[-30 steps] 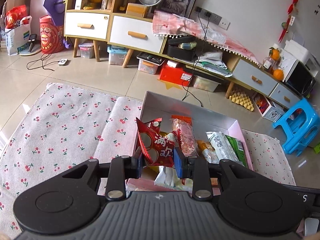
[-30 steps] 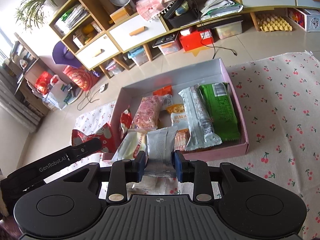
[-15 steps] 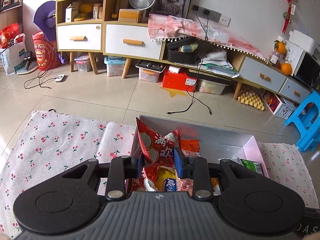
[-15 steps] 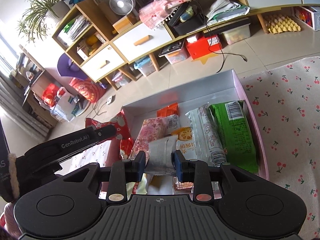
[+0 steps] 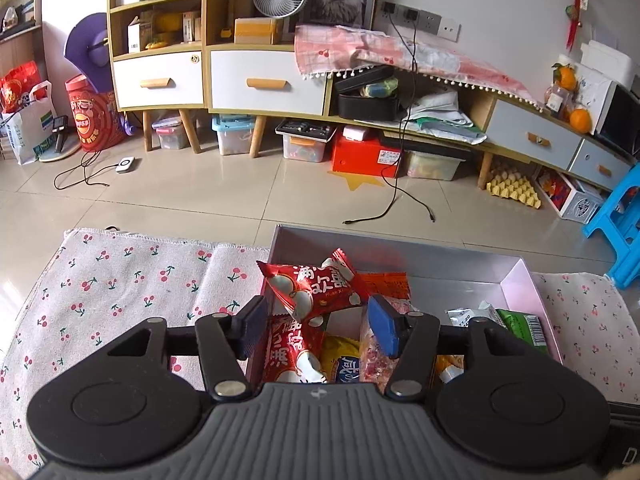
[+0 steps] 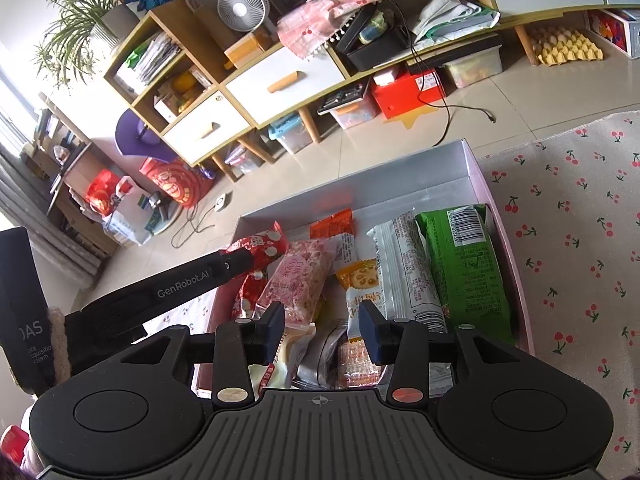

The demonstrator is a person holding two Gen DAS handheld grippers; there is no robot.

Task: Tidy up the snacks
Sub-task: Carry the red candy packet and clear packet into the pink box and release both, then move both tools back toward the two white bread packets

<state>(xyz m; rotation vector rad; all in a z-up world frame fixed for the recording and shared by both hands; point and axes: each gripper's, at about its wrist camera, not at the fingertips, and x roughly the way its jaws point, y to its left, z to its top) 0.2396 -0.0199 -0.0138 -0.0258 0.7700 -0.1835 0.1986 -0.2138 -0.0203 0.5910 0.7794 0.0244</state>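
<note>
The pink box (image 6: 505, 240) sat on the cherry-print cloth (image 6: 576, 208) spread over the tiled floor, its grey inside packed with snacks. The left gripper (image 5: 316, 322) hung over the box's near left corner with its jaws opening; a red snack packet (image 5: 316, 288) lay between the blue pads, tilted across the gap, and neither pad pressed on it. A second red packet (image 5: 294, 350) lay just below it, beside a yellow packet (image 5: 344, 360) and a pink speckled packet (image 5: 376, 360). In the right wrist view the right gripper (image 6: 322, 330) also had its jaws opening over the near edge of the box, with nothing clamped; a silver-grey packet (image 6: 320, 354) lay beneath the gap, among the other snacks. Further in, from left to right, lay the pink speckled packet (image 6: 300, 276), an orange biscuit packet (image 6: 360, 280), a long white packet (image 6: 408, 268) and a green packet (image 6: 464, 264) against the right wall. The left gripper's black finger (image 6: 180, 280) reached in from the left, its tip at the red packet
</note>
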